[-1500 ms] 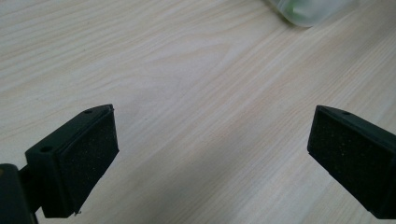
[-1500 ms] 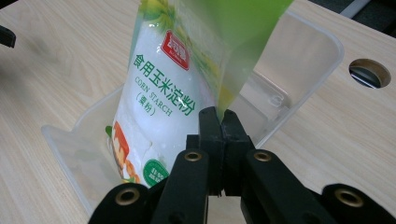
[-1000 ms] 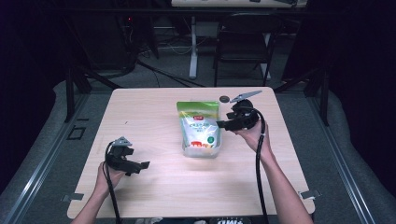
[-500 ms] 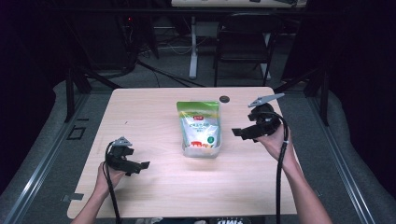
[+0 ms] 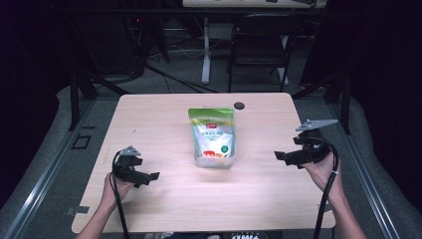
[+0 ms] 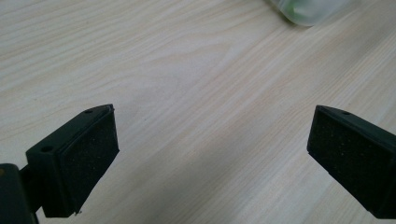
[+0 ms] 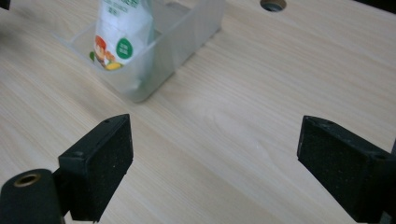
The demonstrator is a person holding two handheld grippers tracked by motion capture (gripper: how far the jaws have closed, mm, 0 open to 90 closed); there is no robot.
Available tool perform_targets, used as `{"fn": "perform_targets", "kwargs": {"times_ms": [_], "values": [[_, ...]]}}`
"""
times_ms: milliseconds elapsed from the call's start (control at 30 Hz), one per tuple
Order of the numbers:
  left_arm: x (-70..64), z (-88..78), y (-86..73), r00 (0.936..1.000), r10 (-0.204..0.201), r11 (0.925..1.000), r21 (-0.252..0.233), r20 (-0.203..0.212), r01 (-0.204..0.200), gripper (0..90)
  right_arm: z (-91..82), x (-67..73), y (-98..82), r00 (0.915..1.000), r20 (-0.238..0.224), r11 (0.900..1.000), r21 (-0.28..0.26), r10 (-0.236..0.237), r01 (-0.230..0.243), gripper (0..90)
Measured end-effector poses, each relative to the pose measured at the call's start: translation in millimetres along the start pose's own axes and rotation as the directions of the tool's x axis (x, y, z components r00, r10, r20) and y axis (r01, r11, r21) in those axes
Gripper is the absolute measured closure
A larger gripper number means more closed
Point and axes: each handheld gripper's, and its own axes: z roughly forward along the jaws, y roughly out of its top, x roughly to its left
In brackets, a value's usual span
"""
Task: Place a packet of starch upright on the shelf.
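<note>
At mid-tabletop (image 5: pixel 149 119), seen from above, a green-topped pouch (image 5: pixel 211 134) stands in a clear tray (image 5: pixel 214 160), its long axis running away from the person; left claw (image 5: pixel 144 177) and right claw (image 5: pixel 286 157) flank it, well apart. Left gripper view: jaws spread, empty. Right gripper view: jaws wide, tray (image 7: pixel 187 35) ahead. Seemingly between steps; next likely an approach.

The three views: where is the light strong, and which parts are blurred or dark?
High view: the table is brightly lit, its surroundings nearly black, and the bag is soft. Left gripper view: wood grain is sharp, and the container at the top edge is blurred. Right gripper view: the bag is slightly soft and the near jaws are dark.
</note>
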Motion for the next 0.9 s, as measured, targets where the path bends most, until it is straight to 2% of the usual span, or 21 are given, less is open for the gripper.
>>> {"fn": "perform_targets", "kwargs": {"times_ms": [133, 367, 467, 500, 567, 700, 900], "values": [[-0.1, 0.2, 0.1, 1.0000, 0.001, 1.0000, 0.001, -0.002, -0.001, 2.0, 0.8, -12.7, -22.0, 0.9989, 0.023, 0.999, 0.021, 0.041, -0.041, 10.2], [-1.0, 2.2, 0.2, 1.0000, -0.008, 1.0000, -0.002, 0.001, 0.008, 2.1, 9.7, -30.0, -61.7, 0.9923, 0.061, 0.994, 0.017, 0.108, -0.109, 10.7], [-0.7, 1.6, 0.6, 1.0000, 0.001, 1.0000, -0.001, 0.001, -0.001, 2.3, 15.0, -34.5, -72.2, 0.9902, 0.054, 0.991, 0.032, 0.129, -0.130, 10.7], [-1.1, 1.9, 0.5, 1.0000, -0.009, 1.0000, -0.003, 0.002, 0.009, 2.3, 21.4, -37.0, -81.5, 0.9870, 0.048, 0.987, 0.039, 0.154, -0.155, 10.8], [-1.1, 2.1, 0.5, 0.9999, -0.010, 0.9999, -0.004, 0.004, 0.010, 2.3, 25.6, -39.3, -88.1, 0.9859, 0.046, 0.985, 0.057, 0.161, -0.164, 10.8], [-1.8, 2.1, 0.8, 1.0000, -0.003, 1.0000, -0.005, 0.007, 0.003, 2.2, 29.8, -40.1, -98.1, 0.9850, 0.034, 0.983, 0.061, 0.169, -0.171, 10.2], [-2.2, 2.3, 1.2, 1.0000, -0.002, 1.0000, -0.006, 0.001, 0.002, 2.2, 35.1, -41.1, -107.3, 0.9796, -0.013, 0.977, 0.070, 0.201, -0.199, 11.9]]}}
